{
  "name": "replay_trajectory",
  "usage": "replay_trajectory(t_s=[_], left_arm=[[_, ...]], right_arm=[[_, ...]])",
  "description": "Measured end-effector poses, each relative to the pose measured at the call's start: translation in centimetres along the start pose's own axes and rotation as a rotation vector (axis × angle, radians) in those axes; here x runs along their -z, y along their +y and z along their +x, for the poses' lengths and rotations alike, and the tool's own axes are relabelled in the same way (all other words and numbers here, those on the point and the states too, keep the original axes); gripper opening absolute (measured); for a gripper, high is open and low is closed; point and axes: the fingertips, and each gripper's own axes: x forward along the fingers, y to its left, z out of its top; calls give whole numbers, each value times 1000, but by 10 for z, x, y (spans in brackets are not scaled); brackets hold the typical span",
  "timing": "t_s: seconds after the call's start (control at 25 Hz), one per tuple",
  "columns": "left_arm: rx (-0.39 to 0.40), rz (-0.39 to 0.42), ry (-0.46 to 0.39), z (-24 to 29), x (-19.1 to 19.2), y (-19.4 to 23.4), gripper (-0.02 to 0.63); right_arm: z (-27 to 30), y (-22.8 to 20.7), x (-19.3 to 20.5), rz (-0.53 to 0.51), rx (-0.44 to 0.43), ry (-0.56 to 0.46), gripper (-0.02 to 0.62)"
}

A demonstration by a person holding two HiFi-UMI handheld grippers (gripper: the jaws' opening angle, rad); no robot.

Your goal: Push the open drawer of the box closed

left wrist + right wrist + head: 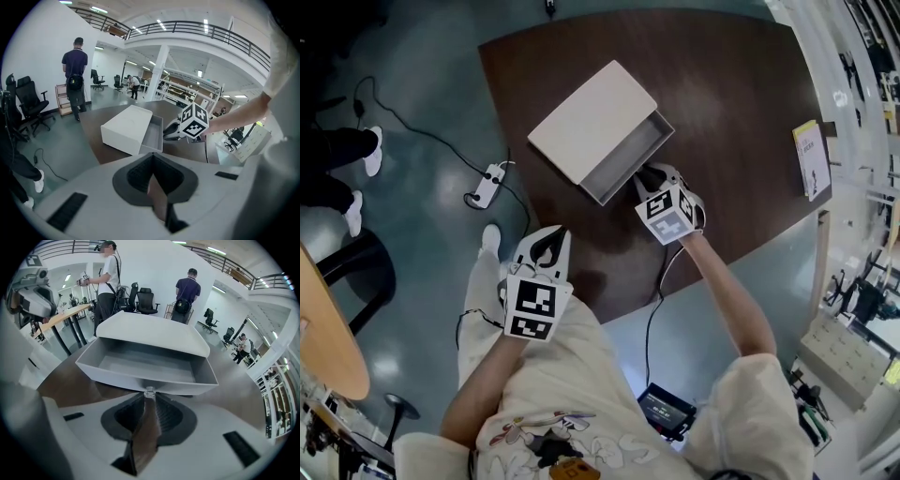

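Note:
A white box (pixel 592 117) lies on the dark brown table (pixel 741 103), its grey drawer (pixel 628 159) pulled out towards me. In the right gripper view the drawer (pixel 145 364) fills the middle, empty inside, with a small clear knob (pixel 149 392) on its front wall. My right gripper (pixel 149 397) sits at that front wall, its tips closed on the knob. In the head view the right gripper (pixel 649 176) touches the drawer's front. My left gripper (pixel 546 242) hangs shut and empty near my lap, off the table's near edge. From the left gripper view the box (pixel 126 126) lies well ahead.
A yellow-green booklet (pixel 811 157) lies at the table's right edge. On the floor are a white power strip (pixel 490 183) with a cable to the left and a black device (pixel 667 408) by my right side. People and office chairs stand behind the table.

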Motion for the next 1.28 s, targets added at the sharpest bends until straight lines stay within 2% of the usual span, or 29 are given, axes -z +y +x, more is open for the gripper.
replay_trajectory(t_s=[1.0,1.28], left_arm=[[-38,-55,-27,-18,6,25,6],[-7,-35,-24,-26,9,27,6]], right_arm=[[34,-4,-64,26,8,-25,80],[29,-4,-64,107,85,-20,94]])
